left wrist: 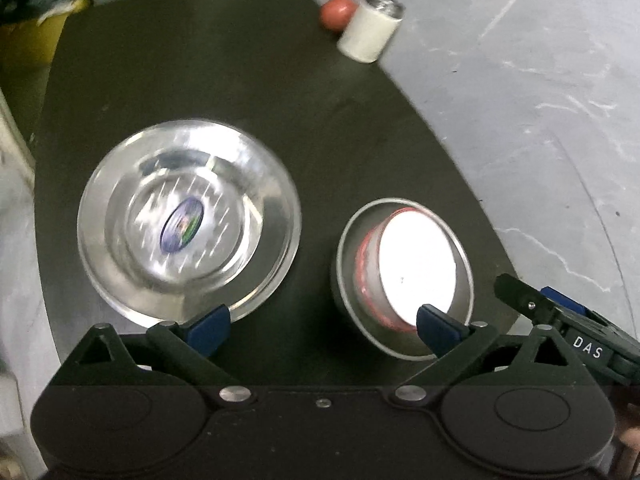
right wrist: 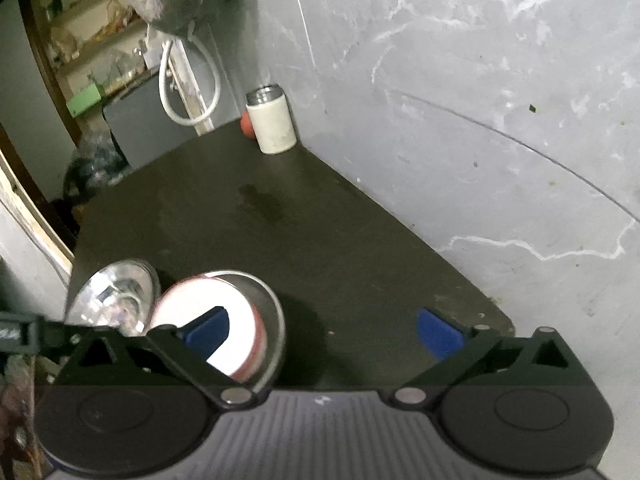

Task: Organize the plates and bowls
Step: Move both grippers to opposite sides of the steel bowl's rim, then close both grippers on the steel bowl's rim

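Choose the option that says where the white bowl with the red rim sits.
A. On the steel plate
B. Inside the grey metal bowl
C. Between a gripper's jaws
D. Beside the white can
B: the white bowl rests tilted inside the grey metal bowl, apart from the steel plate.

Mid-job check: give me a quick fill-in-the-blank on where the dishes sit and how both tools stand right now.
1. The white bowl with a red rim sits inside a ____ bowl.
2. The stacked steel plates carry an oval ____ at their centre.
3. Both the left tool and the right tool stand ____, holding nothing.
4. The white cylindrical container stands at the table's far corner beside a ____ ball.

Missing words: steel; sticker; open; red
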`<action>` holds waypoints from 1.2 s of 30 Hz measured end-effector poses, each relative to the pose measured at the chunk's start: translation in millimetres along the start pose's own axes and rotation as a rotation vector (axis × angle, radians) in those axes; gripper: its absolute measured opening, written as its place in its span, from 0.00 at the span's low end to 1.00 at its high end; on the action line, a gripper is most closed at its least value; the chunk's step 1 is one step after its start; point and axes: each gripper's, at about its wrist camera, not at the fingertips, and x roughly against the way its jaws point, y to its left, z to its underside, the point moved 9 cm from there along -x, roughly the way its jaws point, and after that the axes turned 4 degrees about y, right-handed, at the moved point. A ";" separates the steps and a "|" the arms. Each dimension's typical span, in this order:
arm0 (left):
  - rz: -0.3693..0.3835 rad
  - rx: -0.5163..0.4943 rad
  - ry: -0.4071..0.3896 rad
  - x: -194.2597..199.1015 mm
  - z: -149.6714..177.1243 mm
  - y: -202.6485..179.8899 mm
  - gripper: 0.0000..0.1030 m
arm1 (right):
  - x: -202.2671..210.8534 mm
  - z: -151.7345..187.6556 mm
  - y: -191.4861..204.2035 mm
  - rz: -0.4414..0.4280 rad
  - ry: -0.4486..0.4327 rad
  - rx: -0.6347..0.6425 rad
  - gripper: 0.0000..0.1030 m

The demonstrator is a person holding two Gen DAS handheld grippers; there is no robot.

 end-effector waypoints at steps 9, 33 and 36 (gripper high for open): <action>-0.052 0.112 0.045 -18.1 12.2 12.8 0.92 | -20.6 1.3 -2.2 0.010 0.086 0.081 1.00; -0.055 0.169 0.067 -34.5 15.0 17.6 0.85 | -62.8 -3.7 11.4 0.081 0.239 0.274 0.99; -0.045 0.149 0.063 -34.3 13.6 13.9 0.80 | -64.6 -4.0 12.2 0.093 0.236 0.284 0.99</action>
